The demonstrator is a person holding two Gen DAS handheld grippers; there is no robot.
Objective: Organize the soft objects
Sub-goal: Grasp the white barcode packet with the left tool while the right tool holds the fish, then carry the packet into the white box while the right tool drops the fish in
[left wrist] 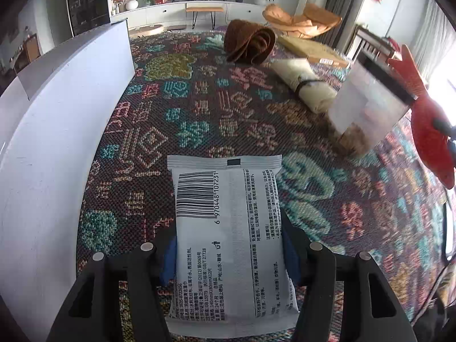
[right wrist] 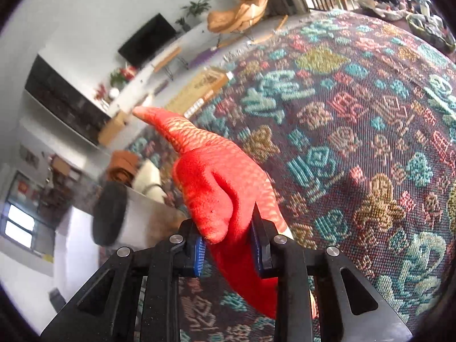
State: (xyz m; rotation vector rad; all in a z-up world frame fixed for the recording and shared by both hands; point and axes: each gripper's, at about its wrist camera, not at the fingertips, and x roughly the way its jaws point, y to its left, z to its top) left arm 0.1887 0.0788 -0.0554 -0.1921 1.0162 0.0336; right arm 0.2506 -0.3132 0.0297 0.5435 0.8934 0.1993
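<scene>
My left gripper (left wrist: 229, 253) is shut on a white pack of wipes (left wrist: 228, 228), barcode side up, held just above the patterned cloth (left wrist: 199, 114). My right gripper (right wrist: 229, 252) is shut on a red plush fish (right wrist: 216, 182) and holds it above the cloth; the fish also shows at the right edge of the left wrist view (left wrist: 427, 119). A rolled brown towel (left wrist: 248, 42) and a rolled cream towel (left wrist: 305, 82) lie at the far side of the cloth.
A white box wall (left wrist: 57, 119) stands to the left. A clear bin (left wrist: 367, 105), blurred, sits at the right beside the cream towel. A flat cardboard box (left wrist: 313, 50) lies at the far edge. Beyond are a TV and orange chair.
</scene>
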